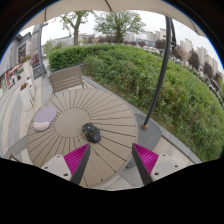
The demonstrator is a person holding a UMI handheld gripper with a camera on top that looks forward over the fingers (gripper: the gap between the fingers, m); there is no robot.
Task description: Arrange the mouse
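While hand-held gripper (108,158) gapes, mouse (91,132) ahead on round table (115,115), unlabelled

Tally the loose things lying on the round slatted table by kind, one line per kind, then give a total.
Mouse, dark, just ahead of the open gripper, near the middle of the table: 1
Pale flat thing near the table's far edge, kind not clear: 1
Total: 2
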